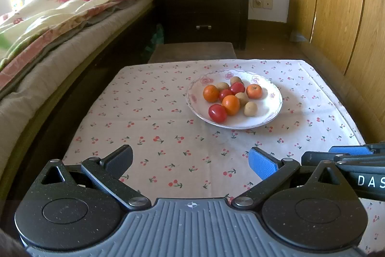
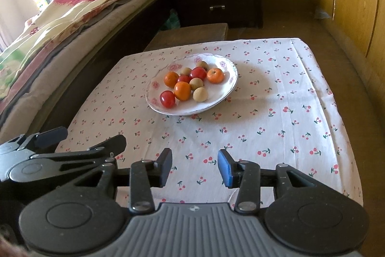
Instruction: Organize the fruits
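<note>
A white floral plate [image 1: 272, 110] [image 2: 223, 93] sits on the cherry-print tablecloth [image 1: 156, 127] [image 2: 276, 117]. It holds three oranges [image 1: 231, 104] [image 2: 182, 90], three red tomatoes [image 1: 217, 113] [image 2: 167, 99] and several small brown fruits [image 1: 250, 108] [image 2: 200, 94]. My left gripper [image 1: 190, 161] hovers over the near part of the cloth, open wide and empty. My right gripper [image 2: 195, 166] is beside it, open with a narrower gap and nothing between its fingers. Both are well short of the plate. Each gripper shows at the edge of the other's view.
A bed [image 1: 60, 23] with a floral quilt runs along the left. A dark nightstand [image 1: 204, 9] stands behind, with a low stool [image 1: 192, 52] in front of it. Wooden wardrobe doors [image 1: 336, 4] line the right. The table's edges drop off left and right.
</note>
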### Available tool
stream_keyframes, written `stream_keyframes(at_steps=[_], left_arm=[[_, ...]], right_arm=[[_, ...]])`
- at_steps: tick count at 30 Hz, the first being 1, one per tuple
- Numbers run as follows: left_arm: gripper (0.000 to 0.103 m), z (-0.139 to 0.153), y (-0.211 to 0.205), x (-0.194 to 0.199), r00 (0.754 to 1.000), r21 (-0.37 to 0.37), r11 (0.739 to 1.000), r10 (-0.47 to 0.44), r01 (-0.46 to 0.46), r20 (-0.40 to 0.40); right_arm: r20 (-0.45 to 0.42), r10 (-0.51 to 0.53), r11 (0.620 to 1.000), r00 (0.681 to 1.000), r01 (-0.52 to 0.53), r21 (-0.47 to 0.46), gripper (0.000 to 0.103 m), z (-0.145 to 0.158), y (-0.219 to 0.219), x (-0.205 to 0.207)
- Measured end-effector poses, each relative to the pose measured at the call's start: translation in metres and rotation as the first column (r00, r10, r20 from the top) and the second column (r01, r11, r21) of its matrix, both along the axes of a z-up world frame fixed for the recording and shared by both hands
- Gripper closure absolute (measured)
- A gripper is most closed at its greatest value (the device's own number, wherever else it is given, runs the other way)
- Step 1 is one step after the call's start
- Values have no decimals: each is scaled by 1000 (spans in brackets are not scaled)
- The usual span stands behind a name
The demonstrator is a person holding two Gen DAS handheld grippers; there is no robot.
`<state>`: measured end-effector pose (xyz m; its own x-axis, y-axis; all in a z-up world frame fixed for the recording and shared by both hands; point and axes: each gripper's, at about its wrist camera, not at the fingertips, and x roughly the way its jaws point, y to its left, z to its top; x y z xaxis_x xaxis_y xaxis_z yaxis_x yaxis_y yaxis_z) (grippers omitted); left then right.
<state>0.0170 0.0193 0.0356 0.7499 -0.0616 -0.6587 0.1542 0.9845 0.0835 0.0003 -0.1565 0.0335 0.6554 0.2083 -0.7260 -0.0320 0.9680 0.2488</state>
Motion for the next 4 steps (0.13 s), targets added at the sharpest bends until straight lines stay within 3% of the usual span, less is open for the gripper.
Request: stream_keyframes(at_steps=[4], left_arm=[[0,0,0,0,1000,4,1000,1,-1,0]], right_arm=[[-2,0,1000,1000,0,0,60,0,0,0]])
